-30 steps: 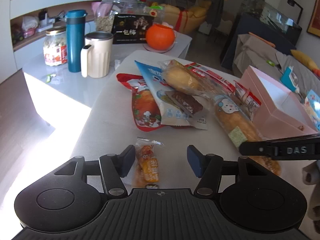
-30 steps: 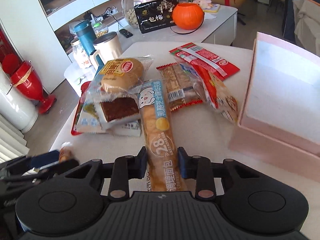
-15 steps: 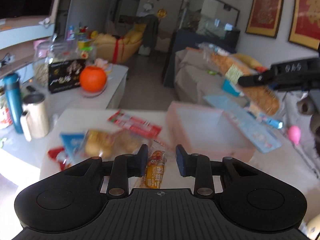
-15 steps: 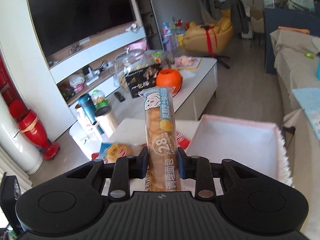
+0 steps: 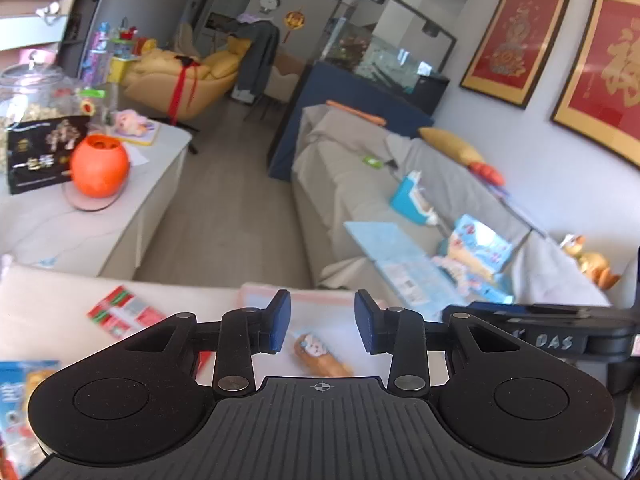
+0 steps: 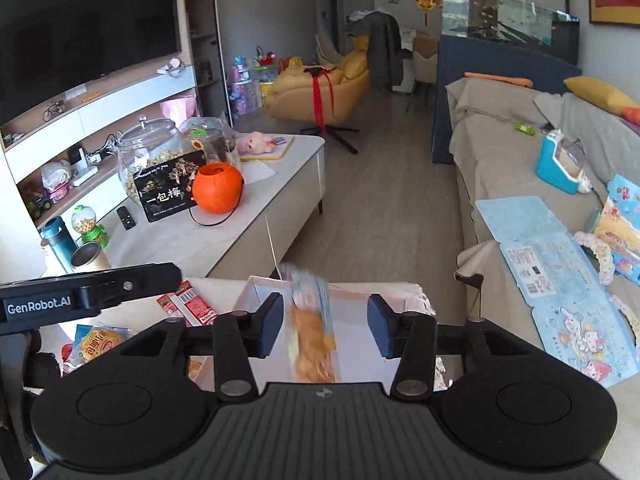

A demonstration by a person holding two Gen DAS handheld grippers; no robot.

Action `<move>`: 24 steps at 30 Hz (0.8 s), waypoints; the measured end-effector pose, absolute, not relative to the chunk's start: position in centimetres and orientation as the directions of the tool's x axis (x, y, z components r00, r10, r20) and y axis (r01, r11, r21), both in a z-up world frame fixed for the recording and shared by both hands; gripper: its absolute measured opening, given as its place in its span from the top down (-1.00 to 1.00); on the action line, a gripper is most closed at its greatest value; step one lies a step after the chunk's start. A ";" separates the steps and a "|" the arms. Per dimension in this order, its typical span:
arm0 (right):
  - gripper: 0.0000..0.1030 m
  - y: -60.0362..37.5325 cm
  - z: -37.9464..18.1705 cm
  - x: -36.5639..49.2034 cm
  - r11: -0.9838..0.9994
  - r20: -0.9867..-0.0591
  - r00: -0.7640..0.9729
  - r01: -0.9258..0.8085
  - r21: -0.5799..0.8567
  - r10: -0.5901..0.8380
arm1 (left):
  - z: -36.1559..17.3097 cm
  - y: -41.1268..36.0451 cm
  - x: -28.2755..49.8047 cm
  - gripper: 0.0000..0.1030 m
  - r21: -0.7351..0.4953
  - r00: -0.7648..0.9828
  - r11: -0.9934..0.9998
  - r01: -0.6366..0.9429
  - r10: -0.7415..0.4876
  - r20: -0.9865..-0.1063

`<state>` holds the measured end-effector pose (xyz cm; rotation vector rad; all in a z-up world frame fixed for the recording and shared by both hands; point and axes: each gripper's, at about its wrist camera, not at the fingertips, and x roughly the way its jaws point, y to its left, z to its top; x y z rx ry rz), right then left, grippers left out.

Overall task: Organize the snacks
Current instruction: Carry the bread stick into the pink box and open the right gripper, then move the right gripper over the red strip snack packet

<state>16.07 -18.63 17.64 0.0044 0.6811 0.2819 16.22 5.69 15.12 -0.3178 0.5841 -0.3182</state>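
While fingers [image 6: 268, 330] gape, bread [image 6: 314, 344] over box [image 6: 248, 296]

The black arm of the left gripper [image 6: 86, 300] reads "GenRobot.AI" in white along its side in the right wrist view, and the black arm of the right gripper [image 5: 556, 340] shows the pale letters "DAS" in the left wrist view, with whatever comes before them cut off. The black snack box [image 6: 170, 191] beside the orange pumpkin pot carries the large white characters "一包梅", while the framed red picture [image 5: 614, 76] on the wall holds one big gold character, "福". Print on the red packets, the bun wrapper and the blue card on the sofa is too small or blurred to read.
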 end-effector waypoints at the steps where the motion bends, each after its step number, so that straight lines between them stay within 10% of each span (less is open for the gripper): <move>1: 0.07 -18.7 17.2 15.9 0.960 -0.622 0.737 -0.262 0.099 0.265 | 14.6 6.2 15.7 0.24 -0.358 0.787 0.916 0.184 -0.355 -0.504; 11: 0.01 -13.2 13.5 14.7 0.937 -0.673 0.676 -0.343 0.073 0.300 | 8.8 11.8 9.5 0.24 -0.104 0.771 0.994 0.033 -0.091 -0.630; 24: -0.07 -0.1 7.0 15.8 0.877 -0.748 0.576 -0.480 0.018 0.331 | 5.5 19.9 2.0 0.24 -0.237 0.752 0.953 -0.190 -0.014 -0.659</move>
